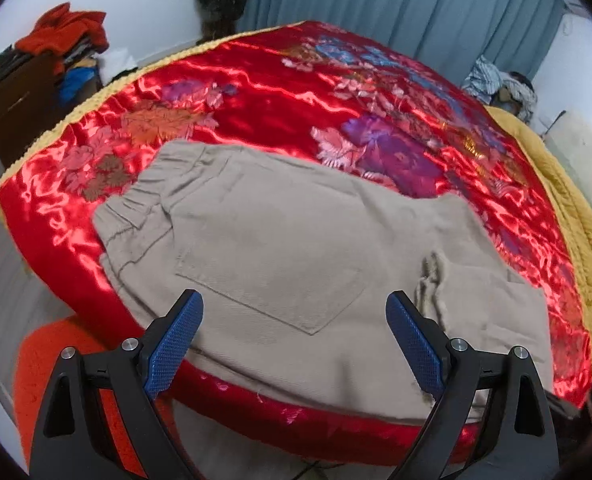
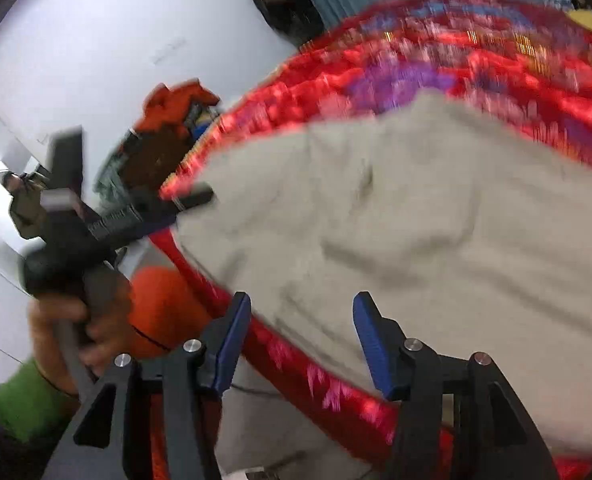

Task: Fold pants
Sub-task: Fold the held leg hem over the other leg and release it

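While both grippers' jaws stand apart and empty, beige pants [image 1: 296, 248] lie on a red satin bedspread [image 1: 256, 92] before blue curtains [image 1: 395, 0].

Left tongs [image 1: 294, 340] and right tongs [image 2: 301, 340] both gape, empty.

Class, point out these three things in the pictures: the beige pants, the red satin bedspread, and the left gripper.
beige pants [image 1: 280, 248]: left wrist view, on the seat panel above the back pocket.
red satin bedspread [image 1: 280, 92]: left wrist view, bare shiny fabric.
left gripper [image 1: 294, 336]: left wrist view, midway between fingertips.
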Demonstrator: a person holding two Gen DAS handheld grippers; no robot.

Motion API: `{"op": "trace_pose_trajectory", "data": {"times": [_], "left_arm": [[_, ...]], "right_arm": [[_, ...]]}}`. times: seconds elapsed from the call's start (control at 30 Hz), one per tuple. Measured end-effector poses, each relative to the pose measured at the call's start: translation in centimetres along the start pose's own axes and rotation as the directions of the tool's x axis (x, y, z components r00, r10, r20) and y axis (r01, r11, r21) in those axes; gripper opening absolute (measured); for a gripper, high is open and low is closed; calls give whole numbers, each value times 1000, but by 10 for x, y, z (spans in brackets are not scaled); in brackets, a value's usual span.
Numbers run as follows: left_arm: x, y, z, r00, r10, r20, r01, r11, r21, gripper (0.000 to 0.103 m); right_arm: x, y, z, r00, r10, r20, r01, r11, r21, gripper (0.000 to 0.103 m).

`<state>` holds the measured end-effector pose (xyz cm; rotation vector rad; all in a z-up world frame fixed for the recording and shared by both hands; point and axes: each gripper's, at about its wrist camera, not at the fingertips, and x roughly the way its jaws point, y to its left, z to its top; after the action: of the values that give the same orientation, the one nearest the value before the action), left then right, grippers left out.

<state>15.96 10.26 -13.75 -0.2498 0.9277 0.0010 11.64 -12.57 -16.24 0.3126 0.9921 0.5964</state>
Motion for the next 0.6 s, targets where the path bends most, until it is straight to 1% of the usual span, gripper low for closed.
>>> {"op": "trace_pose_trajectory", "data": {"times": [0.03, 0.07, 0.1, 0.13, 0.17, 0.2, 0.23, 0.27, 0.3, 0.33, 0.37, 0.4, 0.43, 0.47, 0.5, 0.53, 0.6], "left_arm": [[-4, -6, 1, 1000, -11, 13, 10, 1000, 18, 94], [-6, -15, 2, 999, -26, 21, 26, 999, 42, 94], [-7, -26, 4, 999, -47, 25, 46, 997, 68, 94], [-8, -44, 5, 996, -87, 25, 84, 990, 115, 94], [-7, -59, 5, 993, -121, 19, 116, 981, 157, 94], [-5, -77, 4, 988, -153, 8, 149, 967, 205, 94], [0, -100, 0, 983, -184, -19, 182, 947, 265, 94], [7, -118, -5, 977, -209, -52, 214, 927, 307, 94], [15, -132, -11, 969, -231, -88, 247, 908, 338, 94], [28, -144, -19, 966, -225, -124, 255, 896, 363, 94], [44, -152, -27, 969, -193, -158, 239, 895, 377, 94], [58, -155, -34, 968, -160, -193, 224, 897, 381, 90], [78, -154, -44, 960, -116, -253, 208, 903, 376, 83], [90, -151, -52, 955, -86, -283, 193, 907, 374, 83], [92, -149, -57, 961, -71, -267, 174, 906, 386, 84], [89, -149, -61, 969, -60, -240, 158, 896, 414, 85], [84, -151, -63, 972, -40, -232, 140, 890, 434, 87]], "right_arm": [[-17, -2, 0, 999, 3, 38, -2, 1000, -14, 54], [-36, -6, 2, 996, -20, 85, 22, 999, -28, 54], [-56, -13, 2, 988, -59, 140, 65, 997, -34, 54], [-76, -25, 2, 974, -118, 191, 125, 992, -26, 55], [-94, -42, 2, 955, -196, 221, 201, 980, 1, 55], [-104, -55, 3, 941, -254, 222, 255, 967, 24, 55], [-112, -74, 4, 925, -316, 211, 313, 949, 47, 55], [-117, -93, 2, 913, -355, 201, 348, 935, 71, 55], [-119, -104, 0, 911, -362, 195, 352, 932, 87, 55], [-118, -119, -3, 919, -351, 177, 337, 936, 104, 55], [-114, -132, -9, 929, -335, 157, 319, 941, 116, 55], [-103, -145, -19, 940, -321, 119, 305, 943, 132, 55], [-93, -150, -24, 942, -326, 81, 312, 938, 149, 55], [-82, -161, -35, 939, -344, 22, 336, 926, 175, 55], [-79, -162, -42, 937, -348, 13, 340, 922, 188, 54], [-85, -161, -45, 934, -355, 32, 342, 919, 198, 53], [-98, -155, -36, 926, -373, 49, 357, 913, 198, 53]]}}
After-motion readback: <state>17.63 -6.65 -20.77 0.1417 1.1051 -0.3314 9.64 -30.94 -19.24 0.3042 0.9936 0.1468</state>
